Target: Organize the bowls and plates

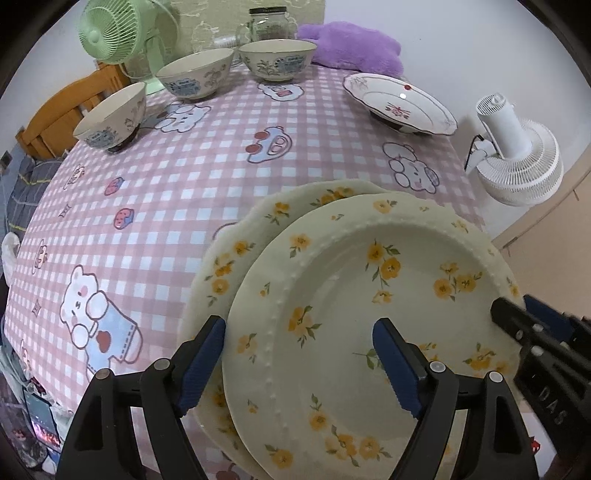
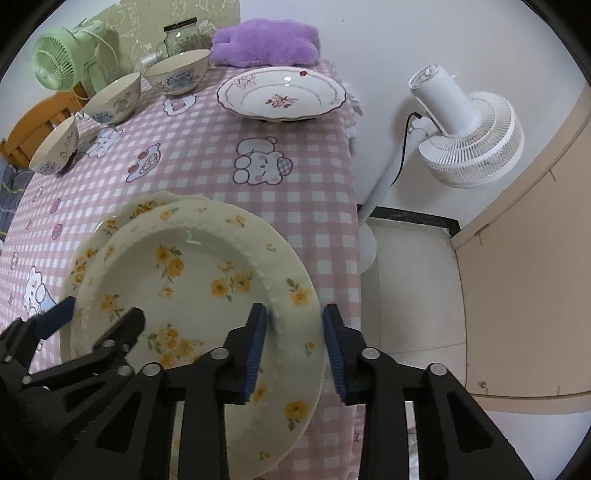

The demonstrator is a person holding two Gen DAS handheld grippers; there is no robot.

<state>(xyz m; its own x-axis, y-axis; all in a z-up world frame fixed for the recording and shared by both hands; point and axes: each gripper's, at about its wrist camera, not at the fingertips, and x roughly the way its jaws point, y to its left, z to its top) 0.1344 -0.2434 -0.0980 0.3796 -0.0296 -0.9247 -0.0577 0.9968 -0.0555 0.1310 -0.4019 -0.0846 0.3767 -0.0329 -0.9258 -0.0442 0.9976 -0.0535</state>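
Note:
Two cream plates with yellow flowers sit stacked near the table's front right corner: the top plate (image 1: 354, 295) (image 2: 192, 291) lies offset on the lower plate (image 1: 229, 258) (image 2: 122, 218). My left gripper (image 1: 299, 354) is open, its jaws straddling the top plate's left rim. My right gripper (image 2: 295, 347) is open, its jaws straddling the top plate's right rim. Each gripper shows in the other's view. Three patterned bowls (image 1: 199, 74) (image 2: 114, 96) stand in a row at the far left. A white plate with red flowers (image 1: 399, 101) (image 2: 280, 94) sits at the far right.
A pink checked tablecloth (image 1: 207, 173) covers the table. A green fan (image 1: 118, 33), a glass jar (image 1: 267, 24) and a purple plush (image 1: 351, 46) stand at the back. A white fan (image 2: 465, 125) stands on the floor right of the table edge. A wooden chair (image 1: 66, 107) is at left.

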